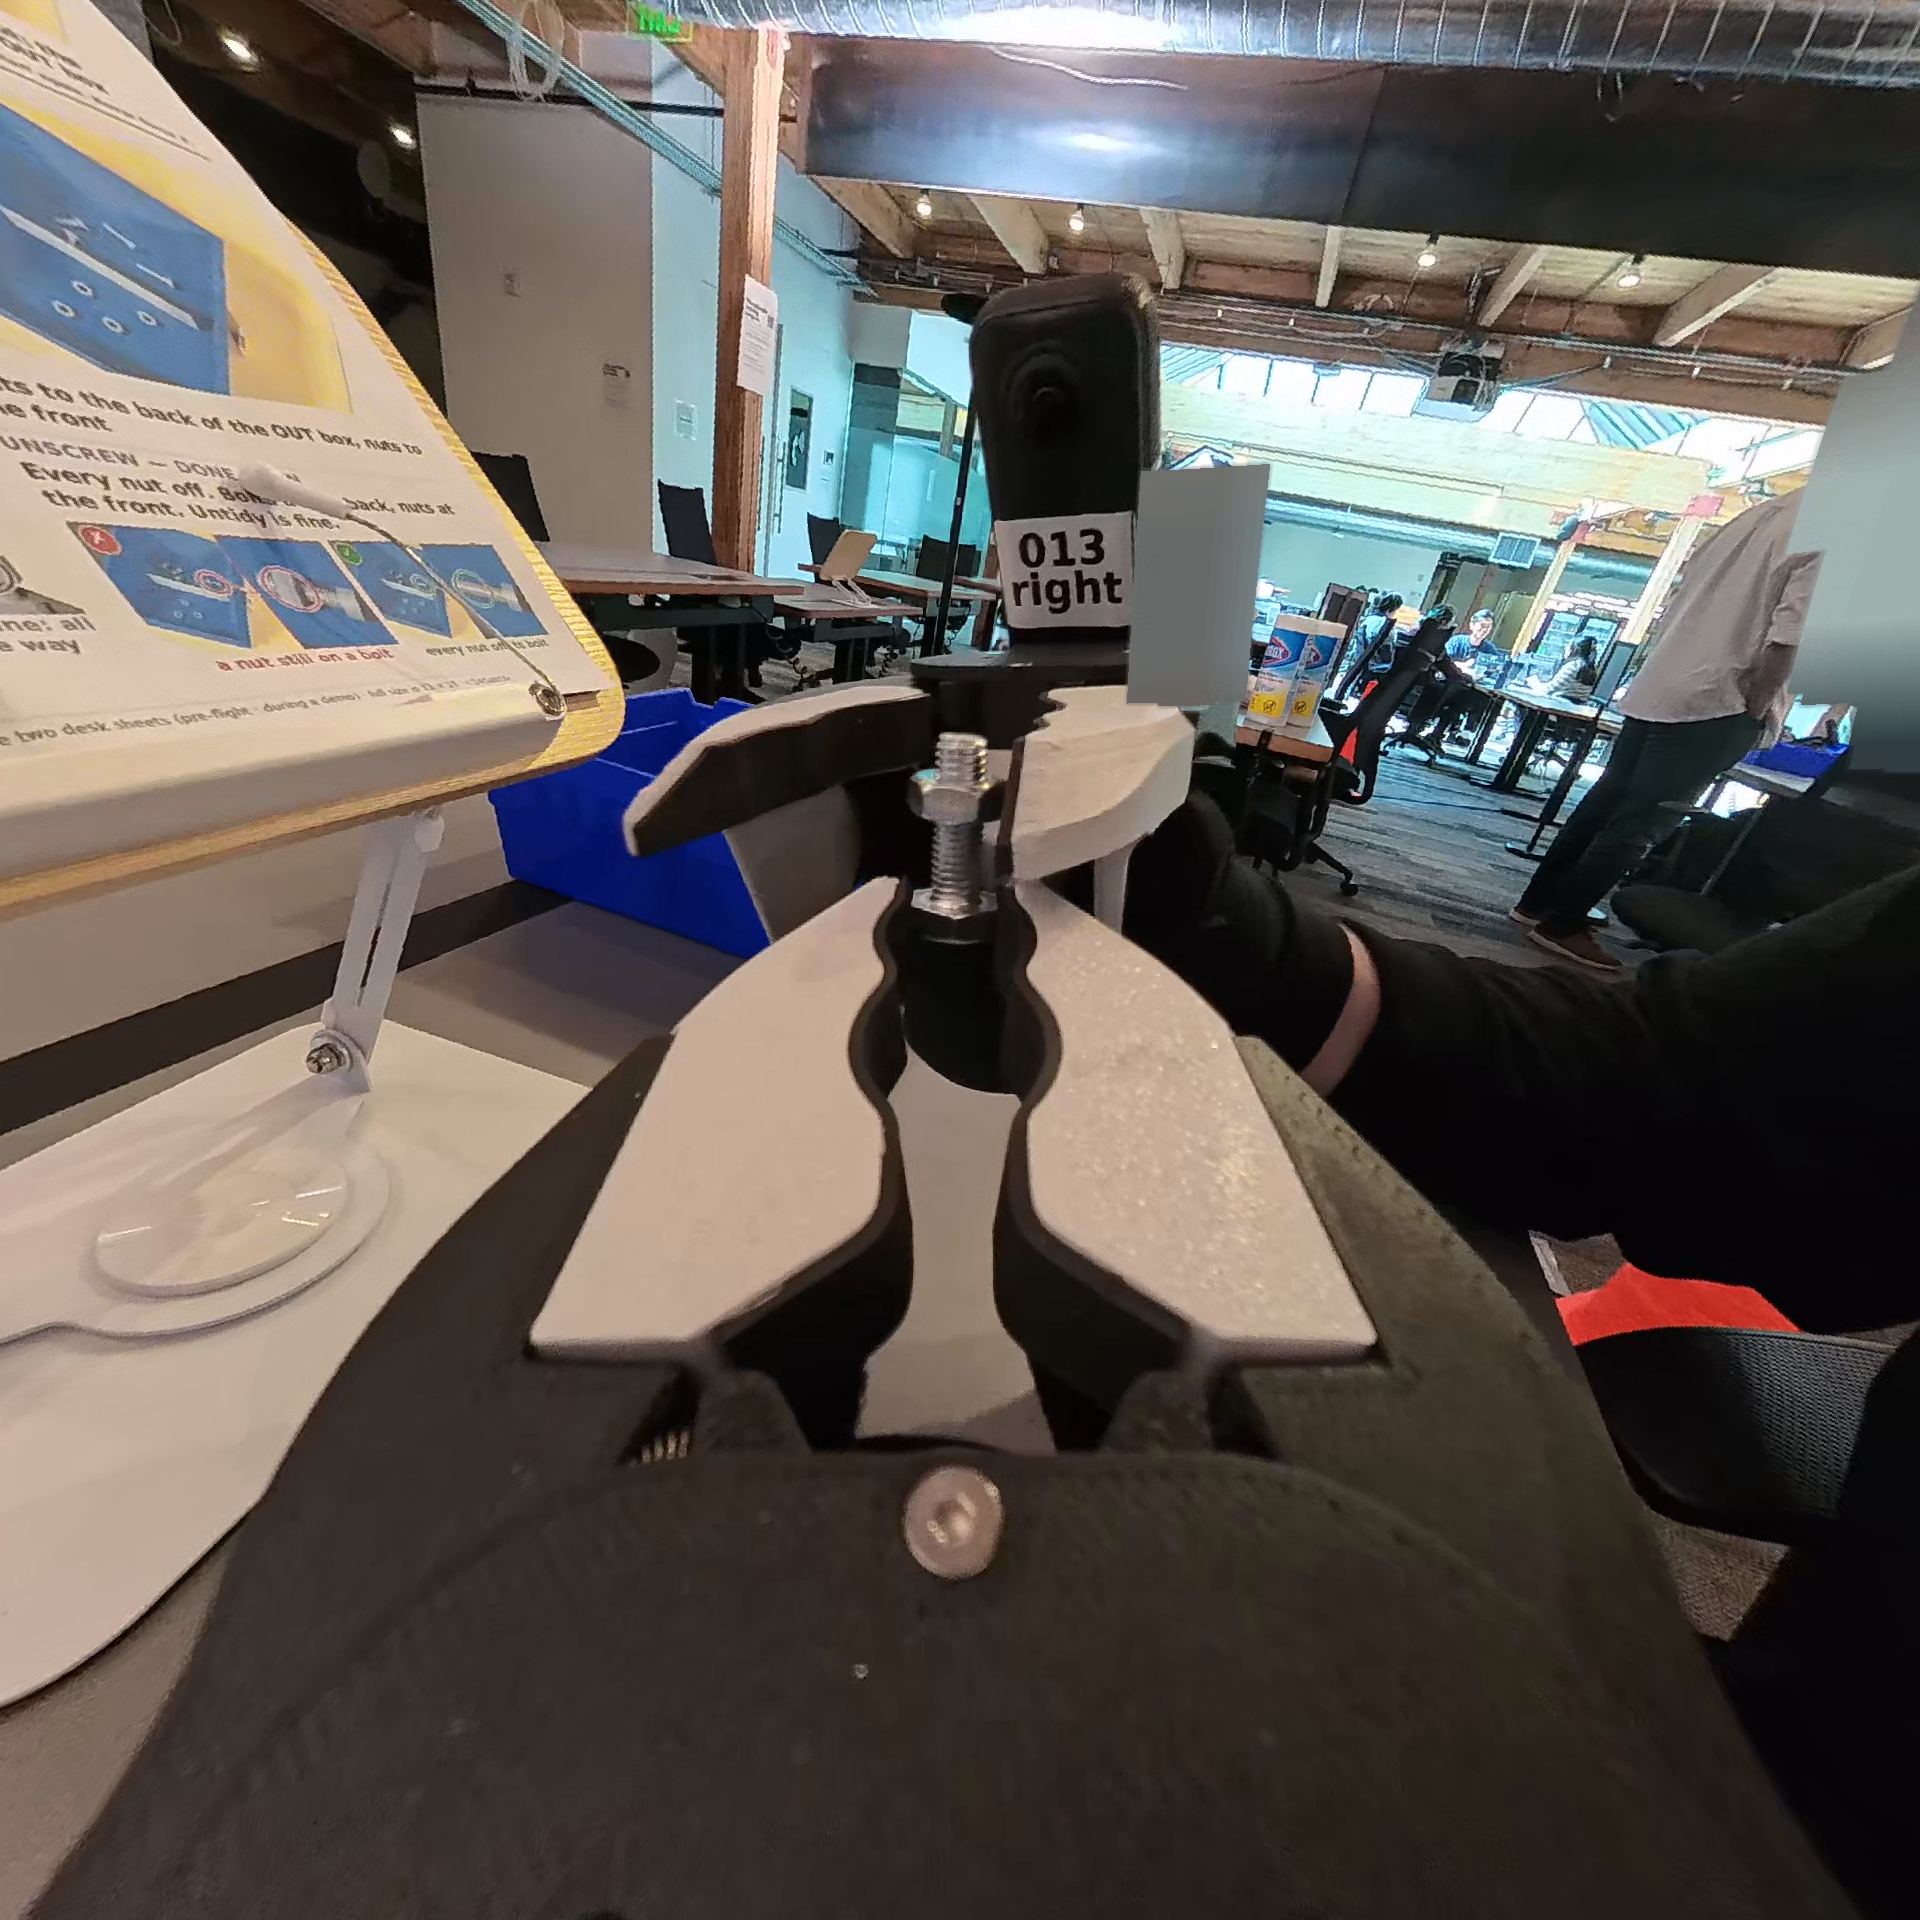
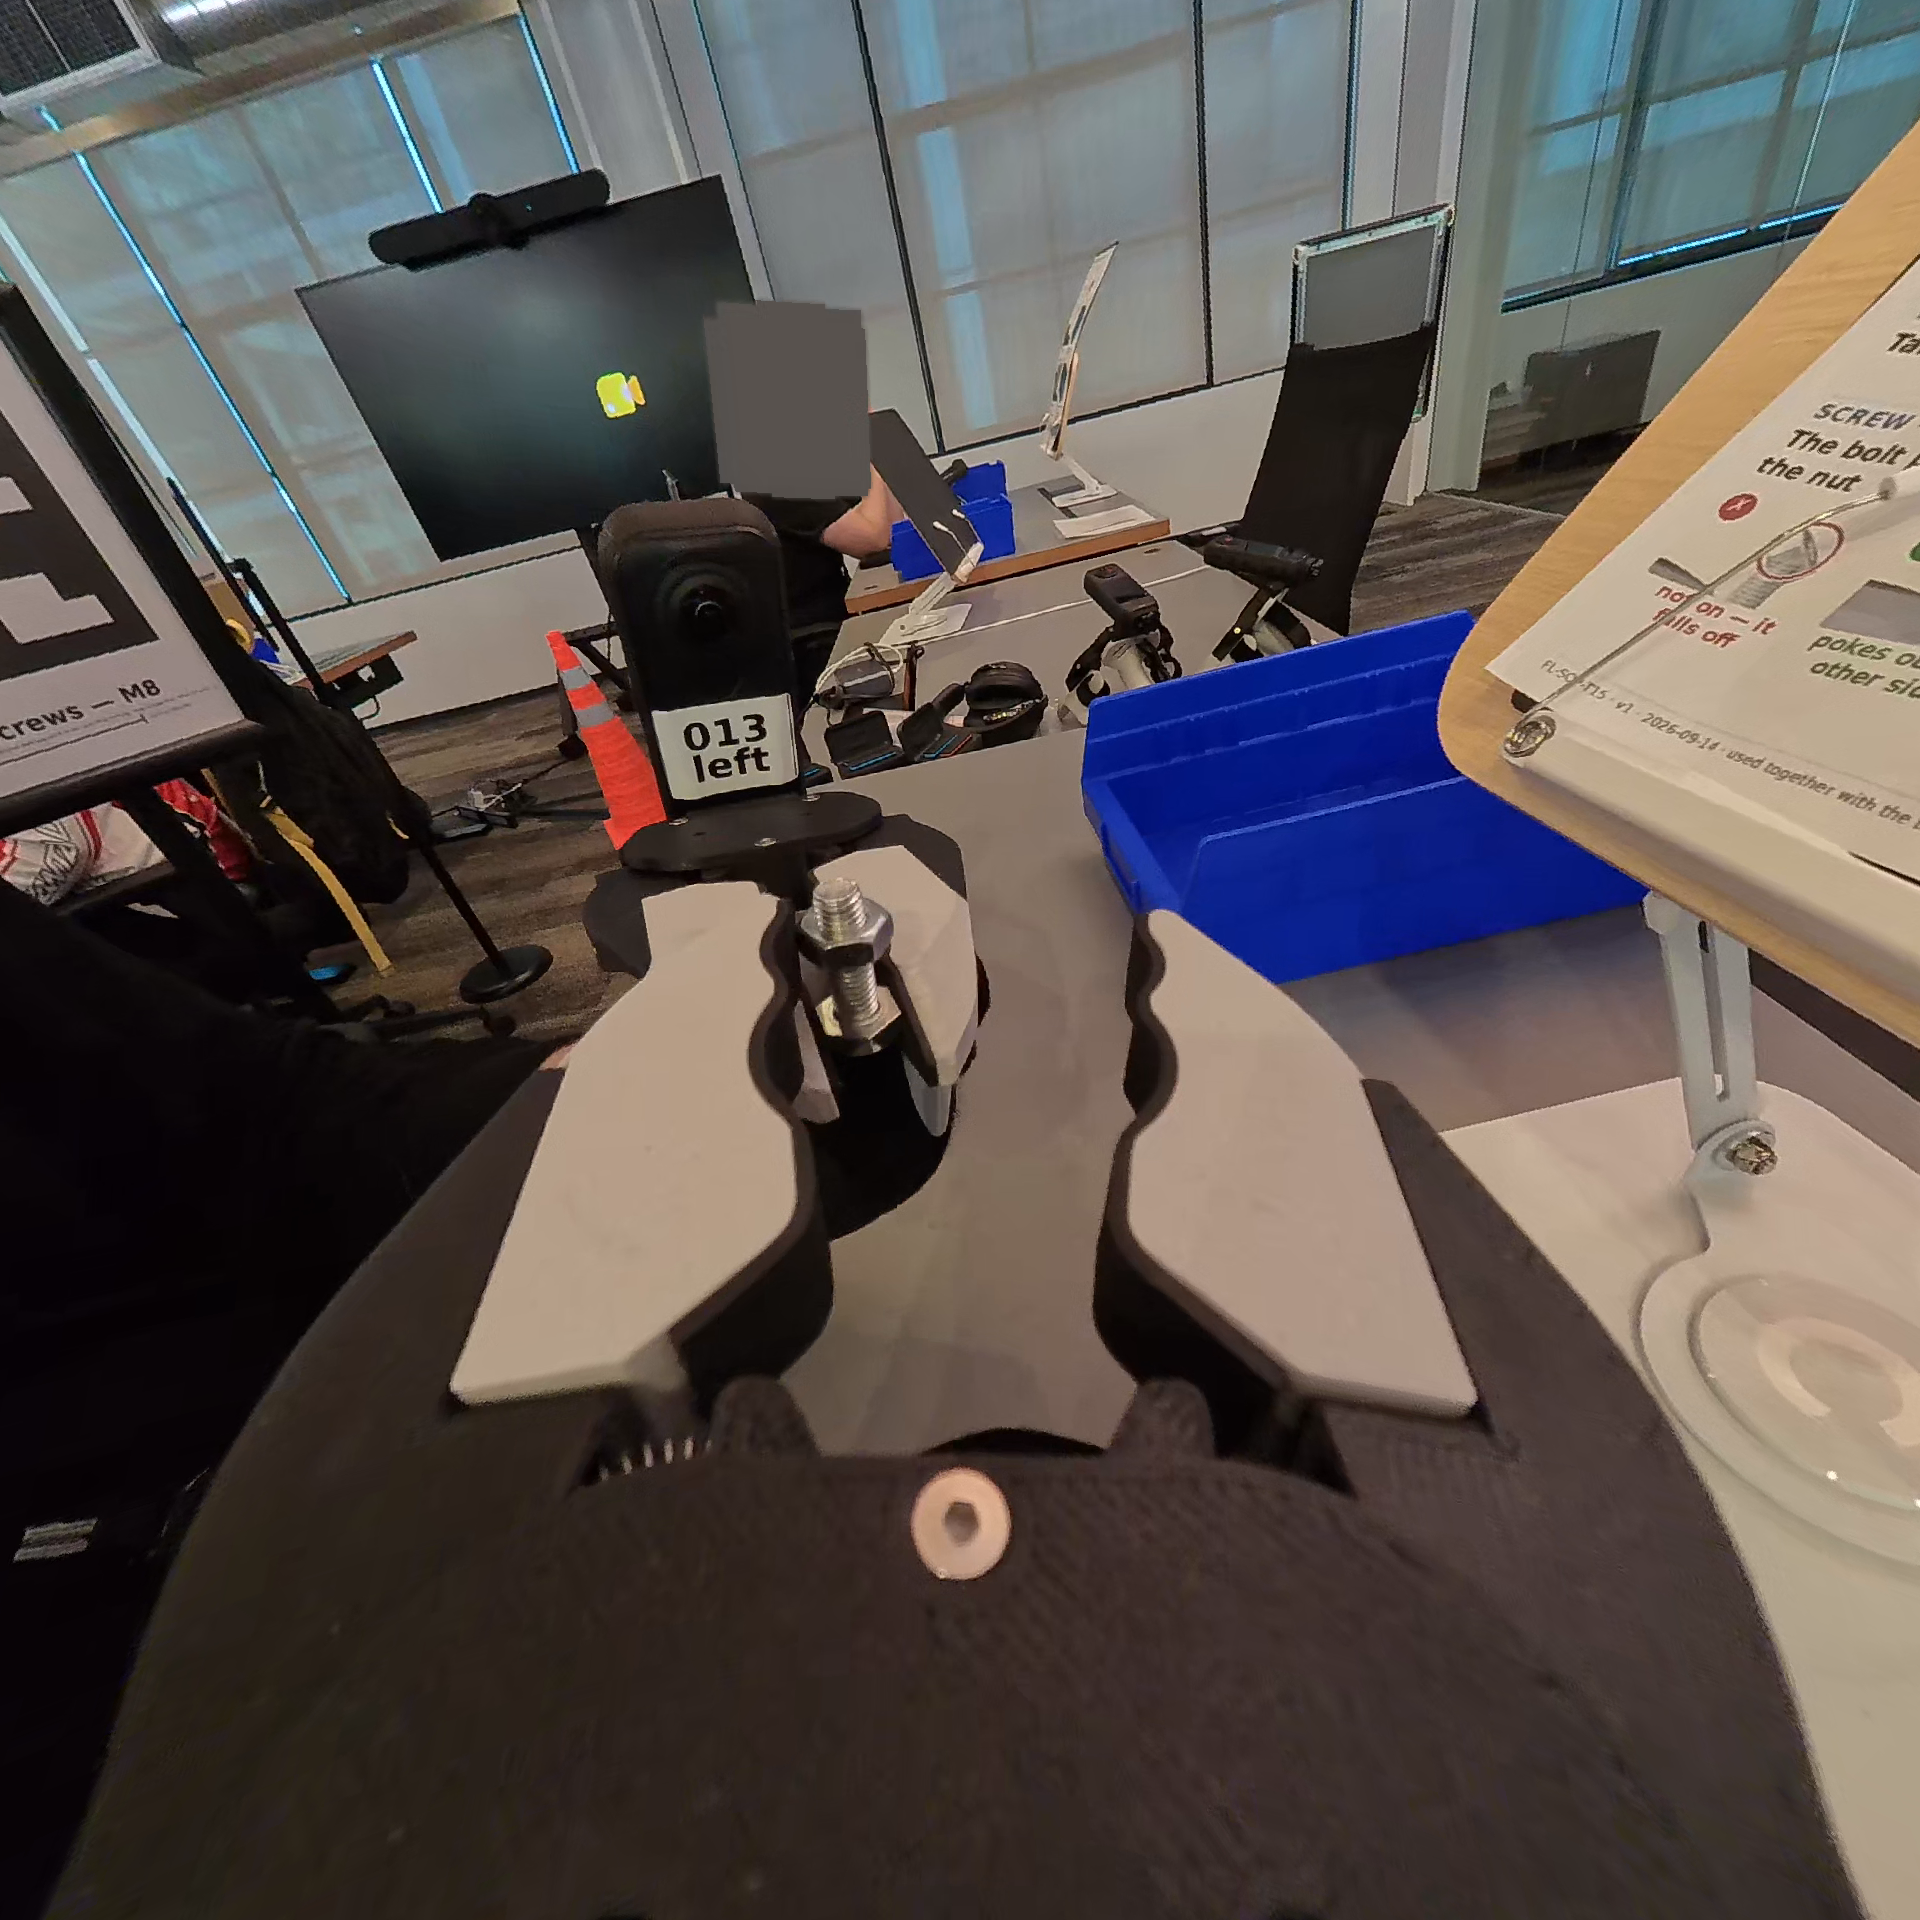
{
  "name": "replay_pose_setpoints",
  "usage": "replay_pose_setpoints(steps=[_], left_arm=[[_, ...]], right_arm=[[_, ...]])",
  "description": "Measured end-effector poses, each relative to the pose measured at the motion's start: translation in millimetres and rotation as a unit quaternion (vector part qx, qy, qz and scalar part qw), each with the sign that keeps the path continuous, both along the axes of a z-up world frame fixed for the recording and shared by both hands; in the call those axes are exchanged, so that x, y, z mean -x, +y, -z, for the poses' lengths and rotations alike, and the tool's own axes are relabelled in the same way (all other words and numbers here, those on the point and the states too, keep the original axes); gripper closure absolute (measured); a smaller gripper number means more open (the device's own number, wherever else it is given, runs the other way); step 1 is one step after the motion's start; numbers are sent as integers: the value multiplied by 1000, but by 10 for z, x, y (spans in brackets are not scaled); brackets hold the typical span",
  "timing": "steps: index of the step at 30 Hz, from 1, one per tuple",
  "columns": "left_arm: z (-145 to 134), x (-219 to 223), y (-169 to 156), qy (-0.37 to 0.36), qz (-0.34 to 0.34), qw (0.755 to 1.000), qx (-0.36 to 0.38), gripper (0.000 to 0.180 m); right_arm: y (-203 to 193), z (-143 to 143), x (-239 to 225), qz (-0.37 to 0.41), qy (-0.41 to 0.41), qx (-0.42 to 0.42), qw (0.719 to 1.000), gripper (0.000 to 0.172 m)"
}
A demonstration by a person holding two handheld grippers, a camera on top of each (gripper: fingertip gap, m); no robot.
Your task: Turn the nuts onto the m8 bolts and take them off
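My left gripper (image 1: 954, 914) is shut on the head of a silver M8 bolt (image 1: 951, 852) and holds it upright, thread end up. A silver hex nut (image 1: 951, 798) sits on the thread near the top. My right gripper (image 2: 945, 935) is open wide. One of its fingers (image 2: 707, 997) is close beside the nut (image 2: 844, 932), and the other stands well off to the right. In the left wrist view its two fingers (image 1: 1101, 779) stand either side of the nut without pressing on it. The left gripper (image 2: 862, 1039) and the bolt (image 2: 854, 987) show in the right wrist view.
A blue bin (image 2: 1351, 831) stands on the grey table (image 2: 1039, 831) just behind the grippers, and shows in the left wrist view too (image 1: 623, 821). A tilted instruction board (image 1: 260, 468) on a white stand (image 1: 229, 1195) is close by. A black sleeve (image 1: 1558, 1060) reaches in. Both grippers' tips are close together, under 4 cm apart.
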State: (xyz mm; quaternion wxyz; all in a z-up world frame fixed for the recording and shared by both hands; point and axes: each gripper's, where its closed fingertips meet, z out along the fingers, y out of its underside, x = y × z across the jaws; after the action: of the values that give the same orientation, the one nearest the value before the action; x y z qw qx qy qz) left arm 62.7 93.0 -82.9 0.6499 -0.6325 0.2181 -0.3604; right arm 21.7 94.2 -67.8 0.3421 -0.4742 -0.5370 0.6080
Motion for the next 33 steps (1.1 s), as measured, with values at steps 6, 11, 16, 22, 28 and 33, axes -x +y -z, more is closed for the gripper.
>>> replay_pose_setpoints(steps=[6,11,16,22,28,33], left_arm=[[-21,13,-14,-11,4,1000,-4,166],[-141,37,-90,-41,21,999,-21,166],[-108,94,-41,-40,10,999,-13,166],[-50,-26,-23,-21,17,1000,-6,166],[-70,-20,-57,-25,16,999,-11,166],[-164,58,-90,-52,22,998,-23,166]], right_arm=[[11,-15,-19,-1,2,2,1000,112],[148,-74,-149,11,18,22,1000,124],[418,-48,-312,51,17,50,997,124],[-44,-128,-57,-3,18,3,1000,108],[0,-121,-13,2,21,14,1000,108],[587,103,-244,103,-16,33,994,121]])
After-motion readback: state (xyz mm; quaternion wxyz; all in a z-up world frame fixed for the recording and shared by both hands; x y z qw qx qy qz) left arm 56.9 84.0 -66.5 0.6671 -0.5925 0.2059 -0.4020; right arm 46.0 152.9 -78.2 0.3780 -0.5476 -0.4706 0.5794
